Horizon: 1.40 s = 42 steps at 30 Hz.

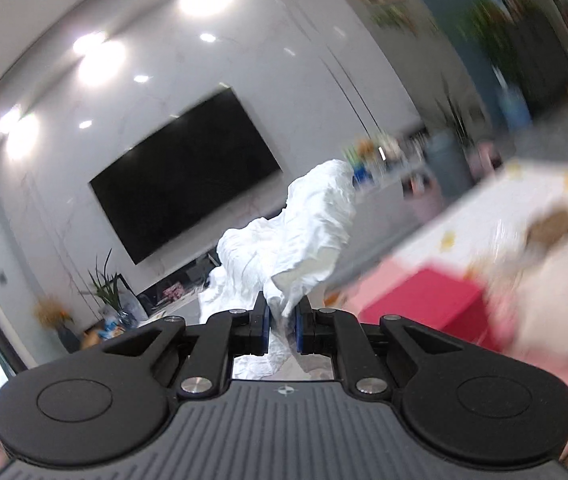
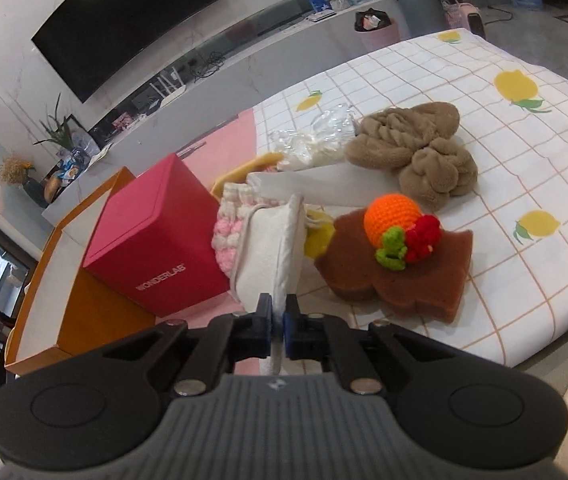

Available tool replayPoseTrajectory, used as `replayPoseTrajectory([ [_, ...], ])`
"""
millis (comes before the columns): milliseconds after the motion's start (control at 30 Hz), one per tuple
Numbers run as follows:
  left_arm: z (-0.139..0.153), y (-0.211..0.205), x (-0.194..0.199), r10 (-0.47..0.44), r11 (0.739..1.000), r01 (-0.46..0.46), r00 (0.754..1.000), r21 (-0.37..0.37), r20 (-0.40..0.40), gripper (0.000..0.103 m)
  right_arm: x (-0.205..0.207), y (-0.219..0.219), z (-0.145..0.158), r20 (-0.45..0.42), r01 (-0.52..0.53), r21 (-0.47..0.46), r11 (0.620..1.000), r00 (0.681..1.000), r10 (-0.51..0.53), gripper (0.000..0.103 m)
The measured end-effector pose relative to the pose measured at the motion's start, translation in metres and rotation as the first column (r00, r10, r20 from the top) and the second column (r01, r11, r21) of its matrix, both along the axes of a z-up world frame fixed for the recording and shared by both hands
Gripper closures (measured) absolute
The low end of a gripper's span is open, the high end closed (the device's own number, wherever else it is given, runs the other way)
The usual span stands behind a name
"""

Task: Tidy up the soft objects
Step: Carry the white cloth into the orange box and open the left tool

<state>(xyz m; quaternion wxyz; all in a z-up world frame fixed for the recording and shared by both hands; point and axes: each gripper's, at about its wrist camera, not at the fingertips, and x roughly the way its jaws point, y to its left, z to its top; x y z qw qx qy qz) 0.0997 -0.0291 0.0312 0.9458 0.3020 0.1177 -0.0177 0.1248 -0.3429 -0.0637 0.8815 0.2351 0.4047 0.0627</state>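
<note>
My left gripper [image 1: 282, 314] is shut on a crumpled white cloth [image 1: 284, 236] and holds it up in the air, facing the wall. My right gripper [image 2: 278, 314] is shut on the edge of a cream fabric pouch [image 2: 270, 254] that rests on the checked lemon-print sheet [image 2: 523, 168]. Beside the pouch lie a pink and white knitted piece [image 2: 226, 236], a brown sponge [image 2: 399, 276] with an orange crochet ball [image 2: 389, 216] on it, and a brown fluffy towel [image 2: 415, 148].
A red box [image 2: 160, 236] stands in an orange tray [image 2: 40, 276] left of the pouch; the red box also shows blurred in the left wrist view [image 1: 423, 304]. A clear plastic bag [image 2: 315, 136] lies behind. A blurred plush toy [image 1: 551, 280] is close on the right.
</note>
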Motion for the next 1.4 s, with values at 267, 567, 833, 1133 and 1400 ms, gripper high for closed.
replayPoseTrajectory([
  [267, -0.063, 0.023, 0.070, 0.148, 0.932, -0.062, 0.965, 0.357, -0.219, 0.090, -0.002, 0.011, 0.003, 0.016, -0.029, -0.025, 0.999, 0.999, 0.030, 0.100],
  [567, -0.118, 0.021, 0.095, 0.166, 0.883, 0.062, 0.886, 0.464, -0.433, 0.090, -0.001, 0.012, 0.000, -0.004, -0.023, -0.034, 0.999, 1.000, 0.023, 0.100],
  [833, -0.102, 0.052, 0.088, 0.105, 0.896, 0.113, 0.886, 0.430, -0.452, 0.031, -0.001, 0.013, 0.001, -0.007, -0.032, -0.027, 0.999, 0.999, 0.032, 0.100],
  [1133, -0.048, 0.088, 0.080, 0.116, 0.984, -0.036, 0.874, 0.176, -0.473, 0.016, -0.004, 0.011, 0.003, 0.003, -0.037, 0.005, 0.999, 0.999, 0.037, 0.100],
  [1400, -0.001, 0.105, 0.045, 0.367, 0.878, -0.436, 0.879, -0.198, -0.305, 0.016, -0.021, 0.019, 0.027, 0.112, -0.087, 0.058, 0.994, 0.991, 0.080, 0.100],
])
